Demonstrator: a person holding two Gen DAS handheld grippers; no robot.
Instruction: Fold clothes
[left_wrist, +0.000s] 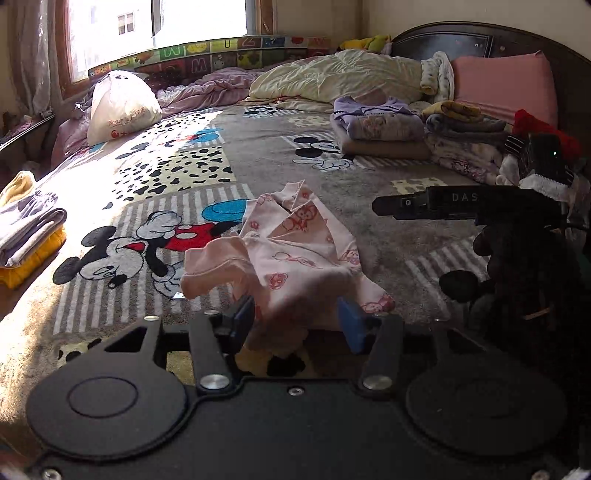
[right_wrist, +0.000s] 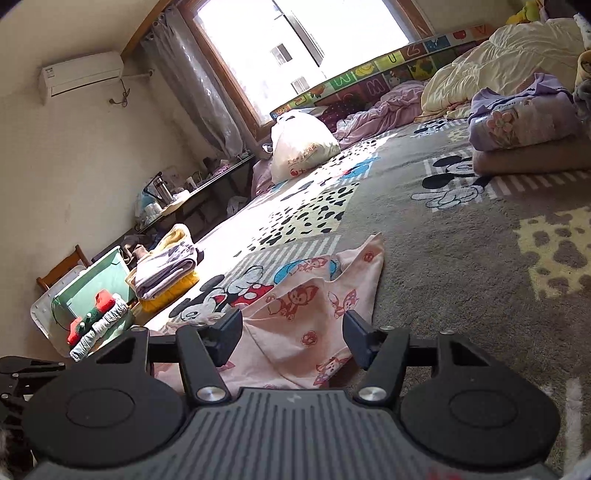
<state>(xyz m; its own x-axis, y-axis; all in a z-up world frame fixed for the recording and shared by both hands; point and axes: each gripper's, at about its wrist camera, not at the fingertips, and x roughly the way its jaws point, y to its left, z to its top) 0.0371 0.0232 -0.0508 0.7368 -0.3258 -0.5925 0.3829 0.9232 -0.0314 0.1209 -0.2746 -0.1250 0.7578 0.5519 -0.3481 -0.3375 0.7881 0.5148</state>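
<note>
On a sunlit cartoon-print bed blanket (left_wrist: 369, 155) lies a rumpled pink printed garment (left_wrist: 295, 251), between both spread tongs, left (left_wrist: 295, 321) and right (right_wrist: 291, 338).

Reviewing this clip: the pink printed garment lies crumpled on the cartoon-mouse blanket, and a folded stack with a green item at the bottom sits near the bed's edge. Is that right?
Not quite. The bottom item of that folded stack is yellow, not green, as the left wrist view shows. The rest holds: the pink printed garment lies crumpled on the cartoon-mouse blanket, and the stack sits near the bed's edge.
</note>
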